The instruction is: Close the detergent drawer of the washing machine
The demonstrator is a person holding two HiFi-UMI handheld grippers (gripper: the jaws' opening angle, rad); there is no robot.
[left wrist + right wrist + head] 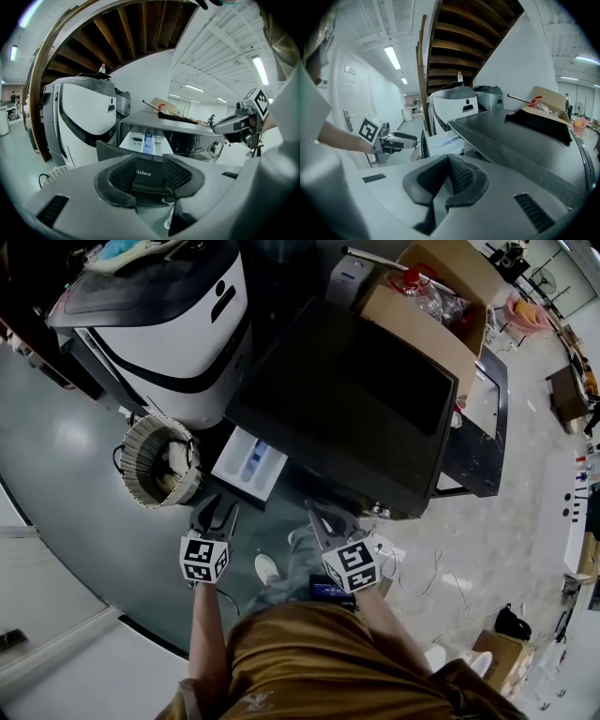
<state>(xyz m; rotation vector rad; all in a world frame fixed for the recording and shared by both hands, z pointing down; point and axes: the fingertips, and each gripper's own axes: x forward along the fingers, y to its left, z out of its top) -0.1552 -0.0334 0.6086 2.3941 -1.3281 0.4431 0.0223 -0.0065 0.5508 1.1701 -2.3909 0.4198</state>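
The washing machine (347, 399) has a dark top, and its white detergent drawer (251, 463) with a blue compartment stands pulled out toward me. My left gripper (215, 516) is just in front of the drawer's dark front panel (143, 173). Its jaws are open and the panel shows in the gap between them, with neither pad pressing on it. My right gripper (325, 523) hangs to the right of the drawer, near the machine's front edge. Its jaws are shut with nothing in them. The drawer (447, 139) also shows in the right gripper view, with the left gripper (391, 138) beside it.
A round woven basket (159, 460) stands on the floor left of the drawer. A large white and black appliance (169, 324) is behind it. An open cardboard box (431, 306) sits at the machine's far side. Cables (412, 563) lie on the floor to the right.
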